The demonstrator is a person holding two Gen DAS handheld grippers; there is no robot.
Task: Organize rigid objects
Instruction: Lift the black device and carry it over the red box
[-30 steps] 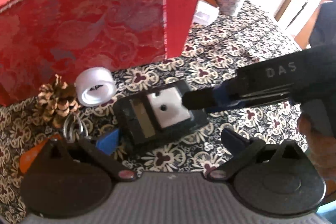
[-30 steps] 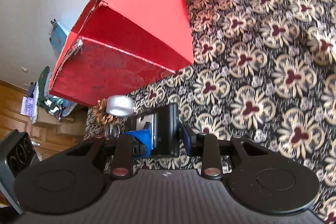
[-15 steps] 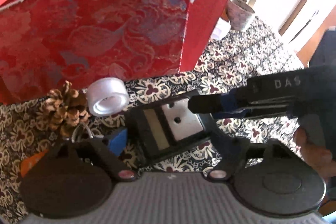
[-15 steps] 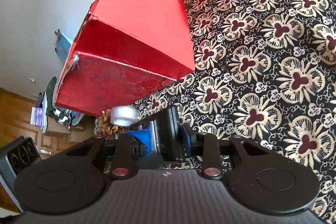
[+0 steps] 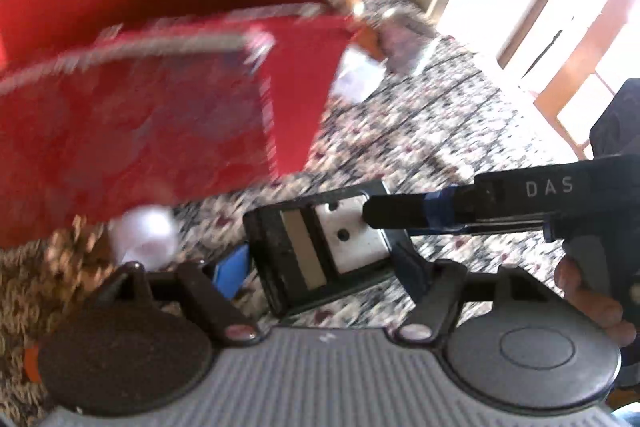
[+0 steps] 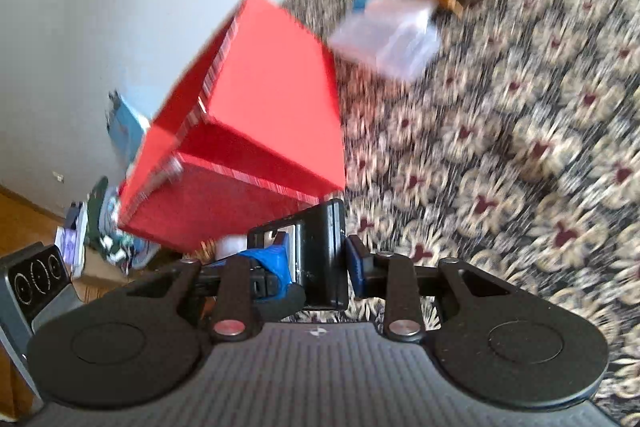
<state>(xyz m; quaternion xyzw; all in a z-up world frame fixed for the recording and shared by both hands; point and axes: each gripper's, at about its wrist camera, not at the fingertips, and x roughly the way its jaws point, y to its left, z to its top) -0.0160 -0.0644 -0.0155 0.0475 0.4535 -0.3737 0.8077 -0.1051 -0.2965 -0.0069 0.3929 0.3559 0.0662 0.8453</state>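
right gripper [image 6: 318, 263]: clenched on black device [image 6: 320, 255] | held beside red box [image 6: 256, 143], likely for stowing | left gripper [image 5: 320, 267]: released

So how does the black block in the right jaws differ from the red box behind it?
The black block is small, dark and flat, clamped in the right gripper; the red box is far bigger and bright red. The block has a white plate on one face; the box shows a patterned fabric side. The box is open-topped. Both are rigid and boxy.
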